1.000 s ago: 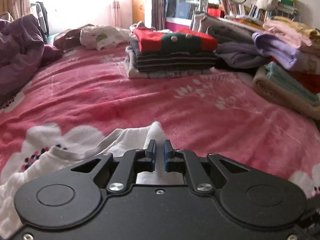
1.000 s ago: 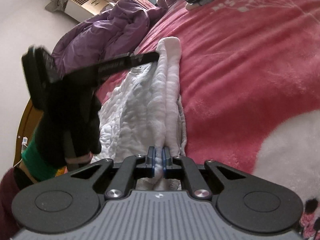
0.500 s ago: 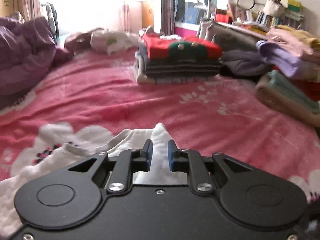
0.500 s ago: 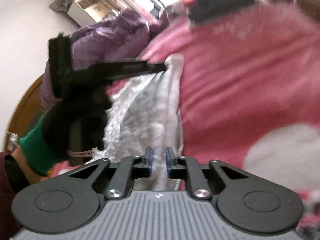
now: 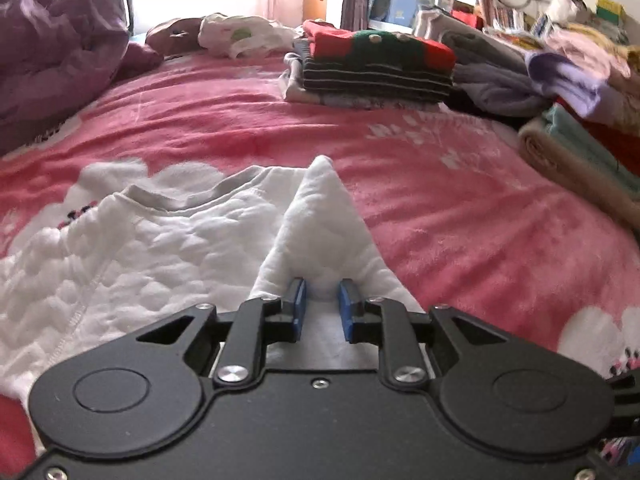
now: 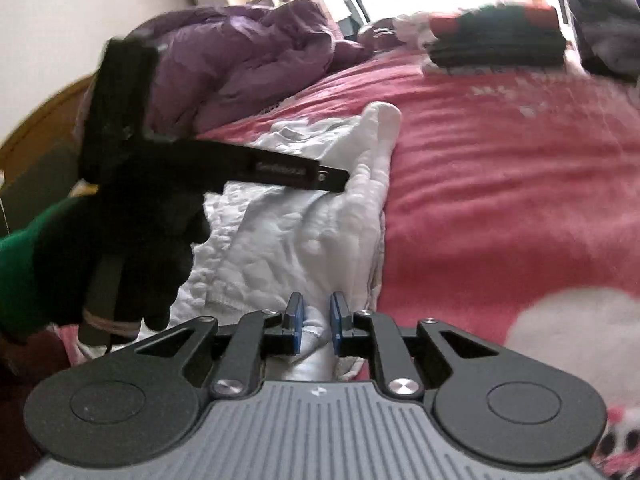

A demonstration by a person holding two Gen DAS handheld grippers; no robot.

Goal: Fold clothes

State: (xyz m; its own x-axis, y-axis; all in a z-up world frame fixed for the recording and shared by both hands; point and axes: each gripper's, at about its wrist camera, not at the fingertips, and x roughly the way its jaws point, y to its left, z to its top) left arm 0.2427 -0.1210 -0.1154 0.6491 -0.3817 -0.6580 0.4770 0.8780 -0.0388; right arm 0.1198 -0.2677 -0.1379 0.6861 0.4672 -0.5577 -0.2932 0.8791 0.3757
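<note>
The white quilted top (image 5: 152, 256) lies spread on the pink blanket (image 5: 460, 208), its right side turned in along a long fold whose tip peaks toward twelve o'clock. The left gripper (image 5: 322, 304) has its jaws parted, cloth between them but not pinched; the right gripper (image 6: 316, 318) likewise stands released over the hem end. The garment looks light, soft and puffy, likely to spring back and slump rather than hold a crease. Thick seams, the collar (image 5: 176, 196) or hem, seem the surest places to grip. A folded stack (image 5: 372, 68) sits at one o'clock.
</note>
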